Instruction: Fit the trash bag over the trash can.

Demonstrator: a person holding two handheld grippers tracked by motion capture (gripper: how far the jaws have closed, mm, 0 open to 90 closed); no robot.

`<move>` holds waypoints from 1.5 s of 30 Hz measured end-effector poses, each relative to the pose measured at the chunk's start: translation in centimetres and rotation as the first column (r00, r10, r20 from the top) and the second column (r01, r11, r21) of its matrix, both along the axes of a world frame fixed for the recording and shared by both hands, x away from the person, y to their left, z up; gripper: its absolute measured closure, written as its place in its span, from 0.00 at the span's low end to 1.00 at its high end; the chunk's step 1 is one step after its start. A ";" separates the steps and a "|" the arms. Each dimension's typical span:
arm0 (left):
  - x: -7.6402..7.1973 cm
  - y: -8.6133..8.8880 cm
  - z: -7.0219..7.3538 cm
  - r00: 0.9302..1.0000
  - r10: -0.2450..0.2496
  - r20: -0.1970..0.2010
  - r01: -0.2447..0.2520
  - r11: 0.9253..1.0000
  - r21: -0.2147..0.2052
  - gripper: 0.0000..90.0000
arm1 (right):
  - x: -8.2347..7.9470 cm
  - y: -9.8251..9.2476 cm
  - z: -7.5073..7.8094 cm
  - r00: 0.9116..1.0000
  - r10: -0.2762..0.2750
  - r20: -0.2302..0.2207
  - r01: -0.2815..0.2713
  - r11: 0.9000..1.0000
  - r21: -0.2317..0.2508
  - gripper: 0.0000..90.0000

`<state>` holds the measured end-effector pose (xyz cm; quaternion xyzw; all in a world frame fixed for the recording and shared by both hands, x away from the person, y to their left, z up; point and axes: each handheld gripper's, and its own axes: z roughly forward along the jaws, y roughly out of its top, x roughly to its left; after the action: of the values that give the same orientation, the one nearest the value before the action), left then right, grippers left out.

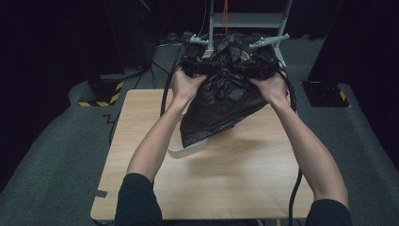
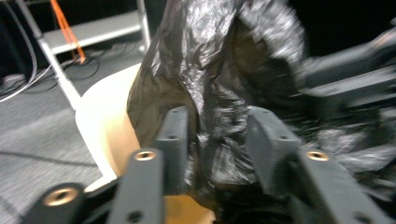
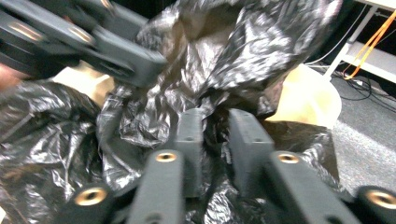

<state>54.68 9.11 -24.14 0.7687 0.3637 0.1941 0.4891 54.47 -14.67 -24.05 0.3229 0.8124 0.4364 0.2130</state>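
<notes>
A crinkled black plastic bag [image 1: 225, 94] hangs above the wooden table [image 1: 235, 169], its top bunched between both hands. My left gripper [image 1: 196, 66] has a wad of the bag [image 2: 219, 140] filling the space between its jaws [image 2: 217, 116]. In the right gripper view, my right gripper [image 3: 215, 116] has its jaws close together on a fold of the bag [image 3: 243, 56]. In the high view that gripper [image 1: 261, 68] holds the bag's right side. The bag's lower corner hangs over a cream bin [image 1: 188, 149].
The cream bin [image 2: 102, 116] sits behind and under the bag, also seen past the plastic [image 3: 308, 98]. A metal rack [image 1: 244, 19] stands beyond the table. Stand bases with yellow-black tape [image 1: 101, 96] rest on the grey carpet. Cables trail off both grippers.
</notes>
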 end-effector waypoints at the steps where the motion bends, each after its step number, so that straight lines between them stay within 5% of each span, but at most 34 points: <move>1: -0.4 0.3 0.1 1.000 -0.006 0.004 0.006 1.000 -0.011 0.58 | 0.1 0.1 -0.1 1.000 0.003 -0.003 -0.003 1.000 -0.008 0.92; 7: -3.5 1.4 0.1 0.998 -0.066 0.016 0.066 0.997 -0.044 0.42 | 1.1 1.0 -1.2 0.999 0.002 -0.047 -0.004 0.999 -0.044 0.99; 12: -4.1 1.2 -0.6 0.997 -0.078 -0.013 0.078 0.997 -0.010 0.40 | 1.5 1.2 -1.6 0.997 0.002 -0.072 -0.005 0.999 -0.044 0.99; 15: -4.1 0.9 -0.8 0.996 -0.085 -0.002 0.085 0.996 0.000 0.55 | 1.5 1.2 -1.6 0.997 0.002 -0.074 -0.005 0.999 -0.044 0.97; 19: -4.3 0.4 -0.6 0.997 -0.078 0.030 0.077 0.997 0.024 0.78 | 1.2 1.1 -1.3 0.998 0.004 -0.065 -0.005 1.000 -0.021 0.81; 24: -4.5 -0.1 0.1 0.995 -0.080 0.052 0.077 0.995 0.068 0.92 | 0.4 0.6 -0.4 1.000 0.002 0.010 -0.002 1.000 -0.006 0.64; 36: -1.2 0.3 1.1 1.000 -0.019 0.007 0.018 0.998 0.061 0.99 | -2.8 -1.2 1.9 0.992 0.051 0.112 -0.060 0.995 0.081 0.60; 42: 0.7 0.0 0.8 1.000 0.017 -0.022 -0.015 0.998 0.063 0.99 | -4.0 -0.5 1.5 0.988 0.097 0.120 -0.098 0.995 0.007 0.63; 45: 1.2 0.0 0.6 0.999 0.024 -0.031 -0.022 0.998 0.060 0.99 | -3.4 -0.3 0.9 0.990 0.101 0.099 -0.099 0.995 -0.027 0.78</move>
<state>55.88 9.15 -23.51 0.7817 0.3743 0.1983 0.4578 51.02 -14.97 -23.17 0.2570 0.8207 0.4531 0.2348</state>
